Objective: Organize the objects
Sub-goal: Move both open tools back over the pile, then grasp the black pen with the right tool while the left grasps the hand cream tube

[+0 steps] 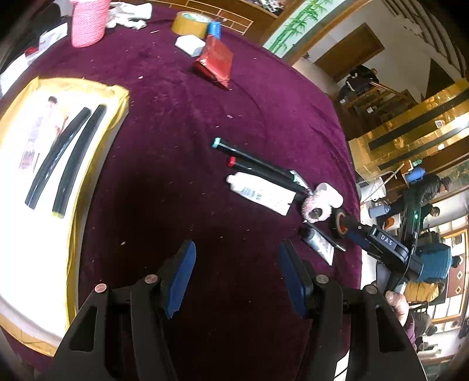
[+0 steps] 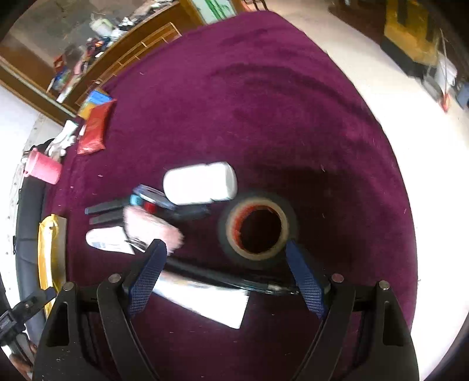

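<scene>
A cluster of small items lies on the purple cloth. In the right wrist view my right gripper [image 2: 225,252] stands wide open just above a black tape roll [image 2: 258,228], a black pen [image 2: 234,281] and a silver tube [image 2: 202,299]; its pads touch none of them. Beyond them lie a white bottle [image 2: 199,183], a pink fluffy roller [image 2: 152,228], dark markers [image 2: 111,211] and a white tube [image 2: 108,240]. My left gripper [image 1: 237,275] hangs open over bare cloth, nothing between its fingers, left of the same cluster [image 1: 263,181]. Two black tubes [image 1: 67,158] lie on a yellow-edged tray [image 1: 117,96].
At the far side of the table are a pink yarn cone [image 1: 88,23], a yellow tape roll [image 1: 190,23], a white box [image 1: 190,44] and a red packet [image 1: 215,61]. The table's edge [image 1: 348,164] curves down the right. People stand in the room beyond.
</scene>
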The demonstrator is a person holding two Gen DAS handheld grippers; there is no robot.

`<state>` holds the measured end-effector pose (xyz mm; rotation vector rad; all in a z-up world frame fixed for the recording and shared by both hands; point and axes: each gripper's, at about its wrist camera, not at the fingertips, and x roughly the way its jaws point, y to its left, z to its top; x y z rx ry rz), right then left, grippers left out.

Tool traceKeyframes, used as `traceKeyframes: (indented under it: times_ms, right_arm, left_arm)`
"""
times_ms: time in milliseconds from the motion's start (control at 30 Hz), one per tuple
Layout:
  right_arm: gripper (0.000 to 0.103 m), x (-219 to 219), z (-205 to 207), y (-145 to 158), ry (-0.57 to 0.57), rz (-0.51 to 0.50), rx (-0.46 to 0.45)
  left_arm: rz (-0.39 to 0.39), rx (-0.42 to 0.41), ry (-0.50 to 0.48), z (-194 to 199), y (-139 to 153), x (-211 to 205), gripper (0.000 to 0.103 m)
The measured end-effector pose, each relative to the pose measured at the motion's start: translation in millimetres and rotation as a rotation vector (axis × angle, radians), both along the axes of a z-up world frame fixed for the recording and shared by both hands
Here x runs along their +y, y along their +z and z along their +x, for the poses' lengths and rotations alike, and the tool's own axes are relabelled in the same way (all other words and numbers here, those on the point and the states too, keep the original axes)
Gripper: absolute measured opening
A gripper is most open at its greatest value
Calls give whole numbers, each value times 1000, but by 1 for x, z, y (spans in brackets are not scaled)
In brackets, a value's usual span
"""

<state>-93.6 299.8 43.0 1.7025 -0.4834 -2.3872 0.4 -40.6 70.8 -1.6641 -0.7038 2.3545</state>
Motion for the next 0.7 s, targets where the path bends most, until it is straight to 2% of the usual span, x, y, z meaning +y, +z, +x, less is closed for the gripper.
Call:
traceKeyframes:
  times_ms: [100,200,367,433,467,567,700]
  right_arm:
    - [90,-7,7,-17,32,-83,-68]
    - [90,-31,21,-21,107,-136,-82]
    - [90,-71,41,-35,244,-351,-181]
    - [90,-66,42,-35,227,-441,-184]
    - [90,-60,41,-34,197,-436,-173]
    - [90,-39,40,-34,130,-310,-137]
    - [90,-28,47,-34,100,-181,-114]
  left_arm:
    - [14,-20,13,1,-6,-3,52]
    - [22,-27,7,2,-10,-1,52]
    - [26,-24,-18,4,-10,7,52]
    - [22,-22,-31,6,-11,9,52]
    - [20,-24,-35,7,-11,10,52]
    - [5,-40,-62,11,-19,16,52]
    - [-32,-61,-133,13,-31,39,52]
